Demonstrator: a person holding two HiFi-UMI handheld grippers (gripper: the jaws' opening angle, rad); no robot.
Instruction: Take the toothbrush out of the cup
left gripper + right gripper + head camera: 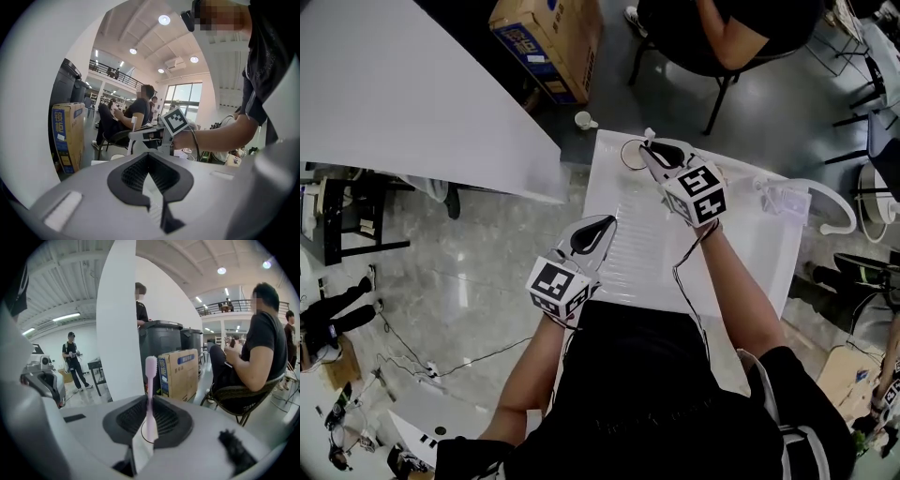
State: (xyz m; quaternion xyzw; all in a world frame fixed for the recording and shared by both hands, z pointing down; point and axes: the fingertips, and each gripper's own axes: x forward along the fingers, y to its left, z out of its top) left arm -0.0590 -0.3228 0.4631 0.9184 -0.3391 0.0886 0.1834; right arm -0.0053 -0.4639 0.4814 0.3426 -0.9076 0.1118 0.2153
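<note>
Toothbrush (150,394): pale pink, slim, standing upright, bristle head on top. Handle is pinched between jaw tips of right gripper (150,400).

Cup (623,156): looks clear, shows only as thin dark ring of rim. Stands upright at far left corner of white counter (750,244), just beside gripper tip. Lower end of toothbrush is over ring; whether still inside, cannot tell.

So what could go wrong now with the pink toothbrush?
The right gripper pinches only the thin handle of the toothbrush, so it could slip or twist out. Nothing holds the cup; the left gripper is away from it, so the cup might tip or lift along.
</note>
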